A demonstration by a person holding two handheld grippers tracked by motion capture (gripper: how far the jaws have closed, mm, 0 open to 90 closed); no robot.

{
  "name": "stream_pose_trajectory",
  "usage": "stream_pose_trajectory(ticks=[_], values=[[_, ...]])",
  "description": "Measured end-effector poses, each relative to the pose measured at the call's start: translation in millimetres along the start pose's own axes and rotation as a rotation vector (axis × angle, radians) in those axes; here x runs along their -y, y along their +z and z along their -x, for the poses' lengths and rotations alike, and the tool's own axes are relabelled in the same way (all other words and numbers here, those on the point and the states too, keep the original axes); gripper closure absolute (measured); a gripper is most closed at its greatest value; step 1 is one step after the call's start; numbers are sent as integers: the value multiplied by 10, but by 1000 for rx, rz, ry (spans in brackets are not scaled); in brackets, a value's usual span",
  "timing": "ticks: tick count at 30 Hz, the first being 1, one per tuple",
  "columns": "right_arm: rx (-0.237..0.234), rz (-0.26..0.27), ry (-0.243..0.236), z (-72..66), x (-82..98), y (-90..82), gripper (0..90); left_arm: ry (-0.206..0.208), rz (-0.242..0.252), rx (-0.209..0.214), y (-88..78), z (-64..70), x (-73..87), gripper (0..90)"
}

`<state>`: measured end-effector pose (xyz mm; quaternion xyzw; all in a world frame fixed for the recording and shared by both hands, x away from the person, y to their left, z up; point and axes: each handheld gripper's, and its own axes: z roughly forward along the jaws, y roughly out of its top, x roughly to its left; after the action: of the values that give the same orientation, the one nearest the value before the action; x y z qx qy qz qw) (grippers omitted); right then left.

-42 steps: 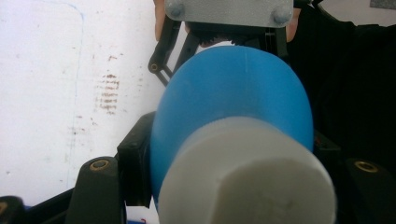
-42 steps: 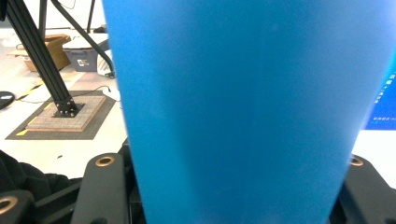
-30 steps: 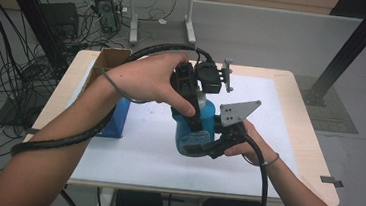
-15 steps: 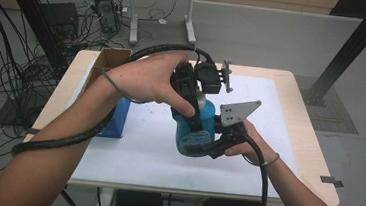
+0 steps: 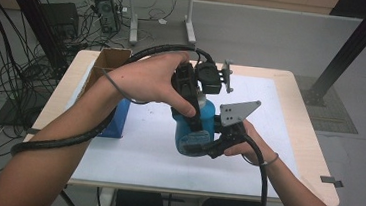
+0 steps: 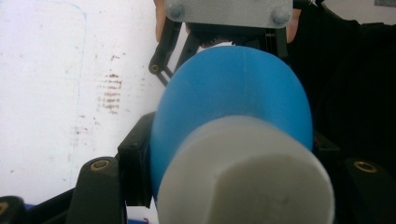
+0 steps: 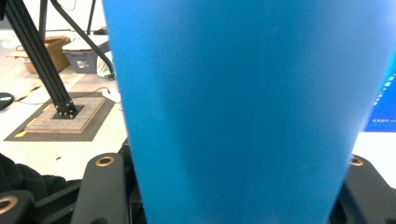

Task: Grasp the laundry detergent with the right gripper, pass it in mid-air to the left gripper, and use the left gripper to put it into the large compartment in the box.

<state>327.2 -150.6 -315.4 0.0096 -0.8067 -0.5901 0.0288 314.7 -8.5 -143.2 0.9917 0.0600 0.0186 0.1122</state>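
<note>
**Blue bottle clamped from two sides above the surface**

Nothing has shifted since the earlier frames: both hands and the bottle sit where they were, and the grip looks unchanged.

Between the two claws is a blue bottle [image 5: 196,127], smooth, matte plastic, rounded at the shoulder and widening below, with a whitish, faceted cap [image 6: 245,175]. The high view shows it roughly over the middle of the white-topped surface [image 5: 280,116], upright with a slight tilt, and whether its base touches the surface cannot be told.

The left claw [image 5: 190,106] comes down from above and is clenched on the bottle's upper part; in the left gripper view its black jaws press the blue shoulder on either side, just under the cap. The right claw [image 5: 215,143] comes in from the side, low down, and is clenched on the bottle's body; in the right gripper view the plain blue wall stands between its two black jaws. The grey three-cornered plate [image 5: 238,113] on the right claw is flat metal with small bolt heads.

Around them: an open brown cardboard box [image 5: 109,61] at the left rear corner of the surface, with a flat blue item [image 5: 117,120] just in front of it, partly hidden by the left forearm. A ribbed black cable [image 5: 67,140] loops along that forearm. The surface has a pale wooden rim [image 5: 316,160], and faint brownish smudges [image 6: 109,91] mark its white sheet.
</note>
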Motion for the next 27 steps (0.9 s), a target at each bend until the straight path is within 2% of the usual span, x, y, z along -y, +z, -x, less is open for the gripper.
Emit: stream_pose_trajectory(ticks=[16, 17, 24, 27], values=[[-8, 27, 0, -15, 0, 11, 397, -1, -21, -11, -29, 43, -68, 374], [0, 40, -1, -21, -3, 13, 378, -2, -31, -17, -16, 49, -80, 375], [1, 33, -8, -39, 5, 28, 331, -4, -34, -17, -22, 56, -99, 375], [10, 46, 18, -44, 20, 19, 241, -5, -35, -22, -46, 58, -96, 375]])
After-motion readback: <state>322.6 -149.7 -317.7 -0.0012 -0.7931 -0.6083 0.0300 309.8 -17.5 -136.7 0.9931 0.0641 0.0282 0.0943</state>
